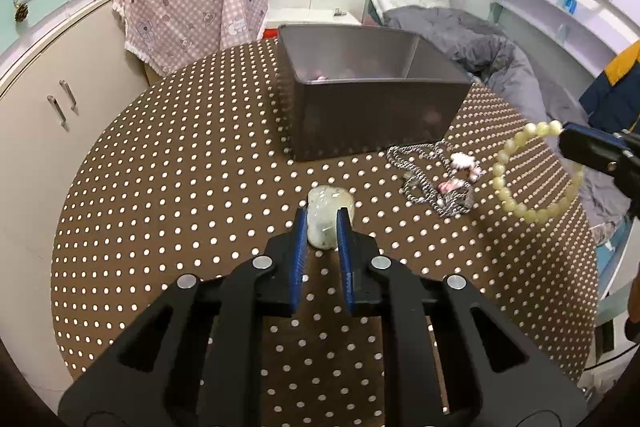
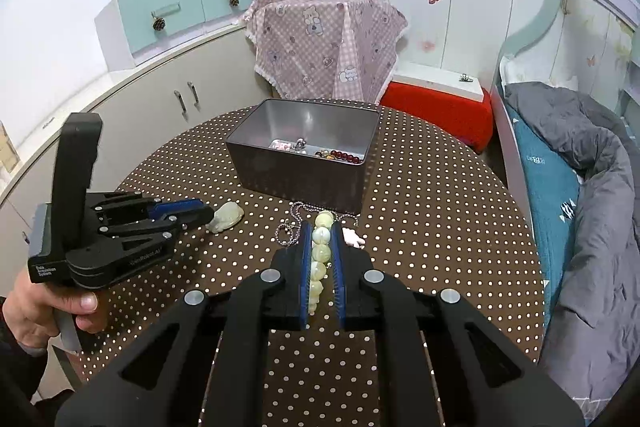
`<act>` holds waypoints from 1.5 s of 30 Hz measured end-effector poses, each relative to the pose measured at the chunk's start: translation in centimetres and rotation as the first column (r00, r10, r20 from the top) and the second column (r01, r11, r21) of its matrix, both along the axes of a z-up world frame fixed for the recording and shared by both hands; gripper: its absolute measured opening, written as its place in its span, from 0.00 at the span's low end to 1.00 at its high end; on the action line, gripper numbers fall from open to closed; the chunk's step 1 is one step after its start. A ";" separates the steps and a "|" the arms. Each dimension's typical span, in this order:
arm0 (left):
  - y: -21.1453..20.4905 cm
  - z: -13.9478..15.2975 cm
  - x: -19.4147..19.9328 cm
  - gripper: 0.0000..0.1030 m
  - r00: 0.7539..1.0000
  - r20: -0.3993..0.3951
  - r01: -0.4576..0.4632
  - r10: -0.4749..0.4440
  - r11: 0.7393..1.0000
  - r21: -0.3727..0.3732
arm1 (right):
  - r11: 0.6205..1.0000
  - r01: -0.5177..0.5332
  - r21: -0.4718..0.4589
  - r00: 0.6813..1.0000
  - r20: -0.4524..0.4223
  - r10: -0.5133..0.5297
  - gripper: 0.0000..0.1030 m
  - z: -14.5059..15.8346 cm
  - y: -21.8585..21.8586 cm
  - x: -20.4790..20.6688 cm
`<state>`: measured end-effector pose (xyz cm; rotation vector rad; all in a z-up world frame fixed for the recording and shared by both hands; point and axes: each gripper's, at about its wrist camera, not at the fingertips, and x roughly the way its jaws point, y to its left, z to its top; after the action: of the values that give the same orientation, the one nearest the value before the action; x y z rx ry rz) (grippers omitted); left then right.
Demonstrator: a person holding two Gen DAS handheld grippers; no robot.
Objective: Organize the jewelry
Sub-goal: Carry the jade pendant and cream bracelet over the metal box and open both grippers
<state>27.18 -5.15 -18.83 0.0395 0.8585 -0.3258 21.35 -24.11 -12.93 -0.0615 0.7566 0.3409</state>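
My left gripper [image 1: 322,217] is shut on a pale green jade stone [image 1: 326,213] that rests on the dotted tablecloth; it also shows in the right wrist view [image 2: 227,217] with the left gripper [image 2: 208,217] on it. My right gripper [image 2: 323,227] is shut on a pale yellow-green bead bracelet [image 2: 321,251] and holds it above the table; in the left wrist view the bracelet [image 1: 520,203] hangs from the right gripper [image 1: 566,135]. A silver ball-chain necklace with pink charms [image 1: 436,175] lies in front of the grey metal box [image 1: 384,107].
The box [image 2: 256,167] holds red beads [image 2: 346,157] and small pink pieces. The round table [image 1: 160,187] has a brown white-dotted cloth. A bed with a grey duvet [image 2: 592,187] is at the right, cabinets [image 2: 140,99] at the left.
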 end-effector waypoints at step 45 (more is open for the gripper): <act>-1.1 11.3 7.8 0.28 0.990 0.140 0.036 -0.011 0.984 -0.177 | 0.991 -0.106 0.084 0.984 0.155 0.092 0.08 9.2 1.5 10.1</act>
<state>34.97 -6.30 -7.53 -0.0938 0.6885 -0.4170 31.49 -22.64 -3.72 -0.0376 0.5881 0.4606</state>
